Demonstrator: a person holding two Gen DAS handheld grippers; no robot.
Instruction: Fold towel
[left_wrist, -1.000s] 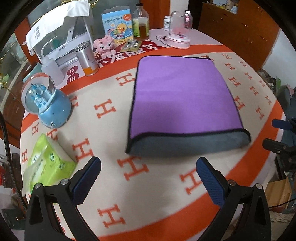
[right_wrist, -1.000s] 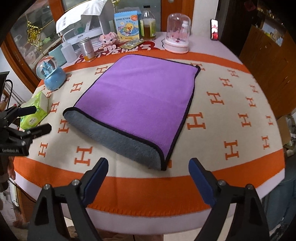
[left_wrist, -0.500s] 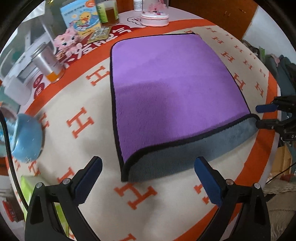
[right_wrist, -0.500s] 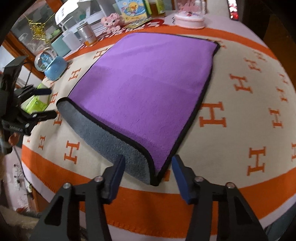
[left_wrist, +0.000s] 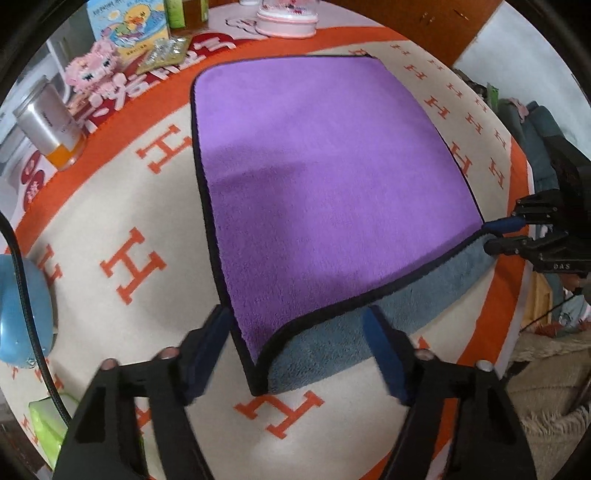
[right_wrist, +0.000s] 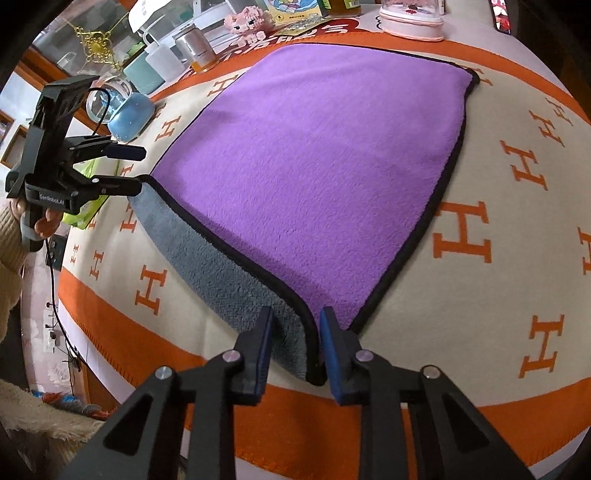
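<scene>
A purple towel (left_wrist: 325, 177) with a black hem and a grey underside lies folded on the table, its grey lower layer showing along the near edge. My left gripper (left_wrist: 299, 325) is open, its fingers either side of the towel's near left corner. My right gripper (right_wrist: 295, 325) is partly closed around the near right corner (right_wrist: 310, 354), with a narrow gap left between the pads. The towel also shows in the right wrist view (right_wrist: 325, 170). Each gripper shows in the other's view: the right gripper (left_wrist: 495, 236) and the left gripper (right_wrist: 129, 170).
The table wears a cream cloth with orange H marks and an orange border (right_wrist: 424, 413). At the back stand a metal can (left_wrist: 48, 125), a pink toy (left_wrist: 96, 70), a duck box (left_wrist: 129, 26) and a pink-based dome (left_wrist: 288, 18). A blue snow globe (right_wrist: 122, 110) and a green tissue pack (left_wrist: 48, 428) sit at the left.
Both grippers moved in towards the towel's near corners. The right gripper's jaws narrowed from wide open to a small gap around its corner. The left gripper's jaws narrowed a little.
</scene>
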